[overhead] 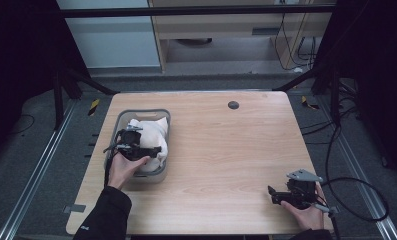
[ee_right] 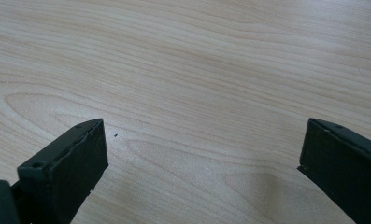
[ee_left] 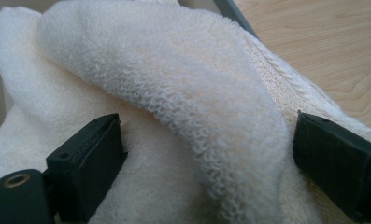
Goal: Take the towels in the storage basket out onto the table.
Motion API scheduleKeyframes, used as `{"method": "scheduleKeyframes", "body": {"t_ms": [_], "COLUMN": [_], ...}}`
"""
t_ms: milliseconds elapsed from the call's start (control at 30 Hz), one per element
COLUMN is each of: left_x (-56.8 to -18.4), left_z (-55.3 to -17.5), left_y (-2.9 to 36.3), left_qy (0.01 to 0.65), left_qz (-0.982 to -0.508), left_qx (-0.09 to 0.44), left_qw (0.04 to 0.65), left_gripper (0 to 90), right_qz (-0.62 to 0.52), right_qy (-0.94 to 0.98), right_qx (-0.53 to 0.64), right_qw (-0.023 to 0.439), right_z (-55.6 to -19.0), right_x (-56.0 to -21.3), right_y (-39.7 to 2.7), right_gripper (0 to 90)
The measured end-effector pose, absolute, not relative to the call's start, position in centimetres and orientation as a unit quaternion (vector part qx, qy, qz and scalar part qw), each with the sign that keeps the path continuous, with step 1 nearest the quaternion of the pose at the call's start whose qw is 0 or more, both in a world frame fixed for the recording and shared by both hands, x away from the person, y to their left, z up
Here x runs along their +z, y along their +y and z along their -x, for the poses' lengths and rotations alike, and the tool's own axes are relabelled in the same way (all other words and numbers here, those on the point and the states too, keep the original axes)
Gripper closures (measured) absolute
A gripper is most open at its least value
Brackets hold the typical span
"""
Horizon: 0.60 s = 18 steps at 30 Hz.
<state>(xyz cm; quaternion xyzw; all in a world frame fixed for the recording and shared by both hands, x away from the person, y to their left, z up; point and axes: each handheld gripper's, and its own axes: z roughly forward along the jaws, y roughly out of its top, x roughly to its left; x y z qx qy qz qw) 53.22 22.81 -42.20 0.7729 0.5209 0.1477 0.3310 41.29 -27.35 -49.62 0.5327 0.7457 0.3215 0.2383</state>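
One cream terry-cloth towel (overhead: 148, 136) lies bunched inside the grey plastic basket (overhead: 162, 116) on my light wooden counter (overhead: 226, 165). My left hand-held gripper (overhead: 158, 149) straddles a fold, jaws wide, not gripping. My right hand-held gripper (overhead: 271, 193) rests wide open, holding nothing. Placement looks complete; withdrawal remains.

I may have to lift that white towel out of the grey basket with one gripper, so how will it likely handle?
The towel lies in soft, thick folds, so it probably droops and unfolds when lifted. Its looped pile should give the left gripper good friction, so it is unlikely to slip. It looks light; the basket probably stays put.
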Motion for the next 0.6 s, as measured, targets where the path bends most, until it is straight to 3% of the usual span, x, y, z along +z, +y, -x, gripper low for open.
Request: {"method": "scheduleKeyframes", "body": {"t_ms": [367, 533, 600], "left_x": [-43.9, -44.0, -44.0], "left_z": [-53.4, -53.5, -53.6], "left_y": [23.0, 22.7, 22.8], "left_qy": [0.519, 0.514, 0.515], "left_qz": [-0.791, -0.803, -0.805], "left_qx": [0.145, 0.146, 0.141], "left_qw": [0.288, 0.263, 0.260], "left_gripper": [10.0, 18.8, 28.5], "right_qz": [-0.530, -0.531, -0.531], "right_qy": [0.749, 0.749, 0.749], "right_qx": [0.316, 0.316, 0.315], "right_qw": [0.241, 0.240, 0.240], "right_z": [-41.4, -41.3, -41.3], "right_x": [-49.7, -49.6, -49.6], "right_y": [-27.3, -27.3, -27.3], "right_gripper": [0.5, 0.5, 0.5]}}
